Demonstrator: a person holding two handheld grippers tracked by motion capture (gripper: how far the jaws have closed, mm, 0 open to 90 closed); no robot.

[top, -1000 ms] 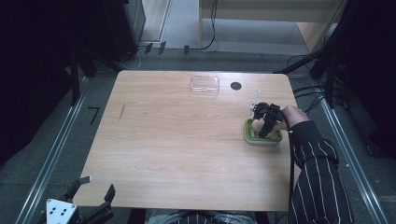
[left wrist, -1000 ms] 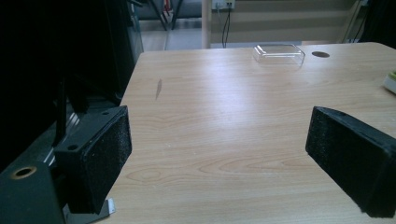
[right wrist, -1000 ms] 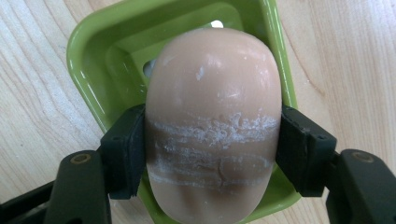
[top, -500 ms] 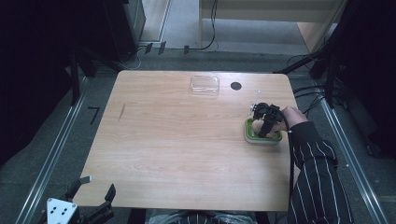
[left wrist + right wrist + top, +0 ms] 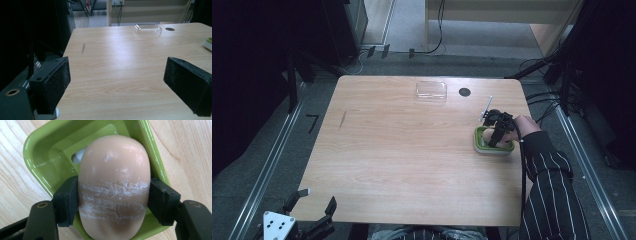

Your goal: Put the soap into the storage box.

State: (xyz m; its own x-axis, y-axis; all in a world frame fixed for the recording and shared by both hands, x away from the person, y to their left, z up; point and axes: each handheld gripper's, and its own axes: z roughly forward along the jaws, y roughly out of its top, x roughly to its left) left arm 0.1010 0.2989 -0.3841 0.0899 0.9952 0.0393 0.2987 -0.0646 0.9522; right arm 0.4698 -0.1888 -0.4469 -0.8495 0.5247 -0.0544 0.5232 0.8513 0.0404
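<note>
A beige oval bar of soap [image 5: 113, 185] lies in a green soap dish [image 5: 50, 152] near the table's right edge. My right gripper [image 5: 113, 200] is shut on the soap, its pads pressed to both long sides. From above, that gripper [image 5: 498, 131] sits over the dish [image 5: 482, 145], with a hand behind it. My left gripper [image 5: 314, 202] hangs open at the table's front left corner. In the left gripper view its jaws [image 5: 116, 85] stand wide apart with nothing between them.
A clear plastic lid [image 5: 431, 90] rests near the far edge, with a round cable hole [image 5: 464, 92] to its right. The wooden table [image 5: 402, 150] has a dark mark at its left. Metal rails run along both sides on the floor.
The right gripper and hand have shifted only slightly over the dish. The left gripper has stayed where it was.
</note>
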